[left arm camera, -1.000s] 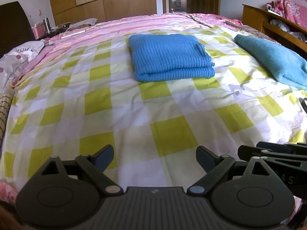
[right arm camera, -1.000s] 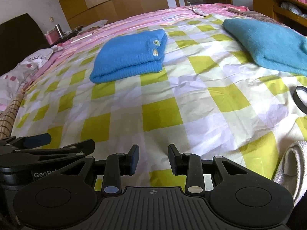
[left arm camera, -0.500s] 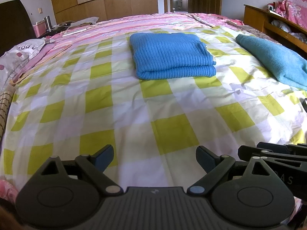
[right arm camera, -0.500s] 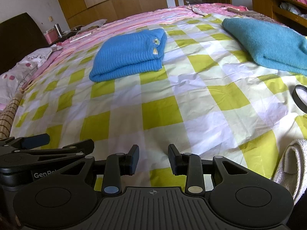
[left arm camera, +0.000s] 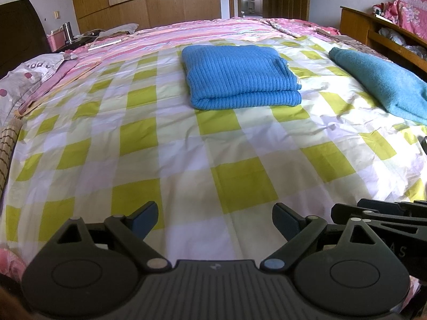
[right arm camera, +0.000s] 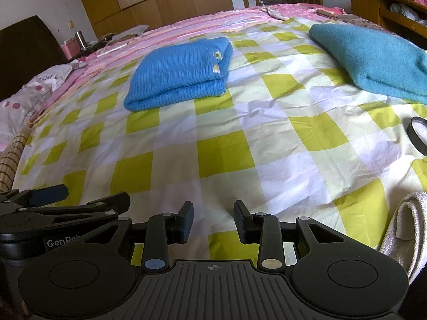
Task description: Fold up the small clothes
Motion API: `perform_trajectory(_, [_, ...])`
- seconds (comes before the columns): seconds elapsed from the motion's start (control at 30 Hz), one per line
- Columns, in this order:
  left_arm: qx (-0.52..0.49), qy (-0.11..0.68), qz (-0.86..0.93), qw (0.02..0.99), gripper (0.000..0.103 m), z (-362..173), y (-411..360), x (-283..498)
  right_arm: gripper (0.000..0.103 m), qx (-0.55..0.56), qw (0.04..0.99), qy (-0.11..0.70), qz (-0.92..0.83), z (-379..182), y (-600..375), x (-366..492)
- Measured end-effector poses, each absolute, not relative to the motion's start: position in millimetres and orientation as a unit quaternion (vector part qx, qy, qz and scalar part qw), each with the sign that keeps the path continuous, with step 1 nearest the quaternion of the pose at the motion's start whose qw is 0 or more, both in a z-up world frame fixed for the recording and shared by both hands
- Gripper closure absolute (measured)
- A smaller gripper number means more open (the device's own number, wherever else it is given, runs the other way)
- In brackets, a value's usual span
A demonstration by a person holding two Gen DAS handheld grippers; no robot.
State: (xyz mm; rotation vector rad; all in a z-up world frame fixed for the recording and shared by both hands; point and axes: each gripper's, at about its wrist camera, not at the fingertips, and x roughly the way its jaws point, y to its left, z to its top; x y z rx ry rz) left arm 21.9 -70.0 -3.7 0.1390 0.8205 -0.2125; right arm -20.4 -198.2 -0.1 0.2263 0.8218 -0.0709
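Observation:
A bright blue knitted garment (left arm camera: pixel 240 76) lies folded in a neat rectangle on the yellow-and-white checked bedsheet (left arm camera: pixel 186 144), far ahead of both grippers; it also shows in the right wrist view (right arm camera: pixel 181 70). My left gripper (left arm camera: pixel 214 220) is wide open and empty, low over the near part of the bed. My right gripper (right arm camera: pixel 213 221) is open with a narrower gap, also empty, just to the right of the left one. Each gripper shows at the edge of the other's view.
A teal fuzzy garment (right arm camera: pixel 373 53) lies at the right of the bed. A black ring (right arm camera: pixel 417 136) lies on the sheet at the right. A white knitted cloth (right arm camera: pixel 405 229) sits near the right gripper. Pink bedding, wooden wardrobe and shelves stand behind.
Both cameras have tilted slightly, so the folded blue garment sits a little lower in view. The fingers keep the same gaps.

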Motion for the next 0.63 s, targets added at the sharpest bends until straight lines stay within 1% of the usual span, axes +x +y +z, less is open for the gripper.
perform_trajectory(0.63, [0.067, 0.396, -0.1, 0.91, 0.006, -4.5, -71.0, 20.1, 0.07, 0.11, 0.91, 0.399, -0.035, -0.7, -198.3, -20.1])
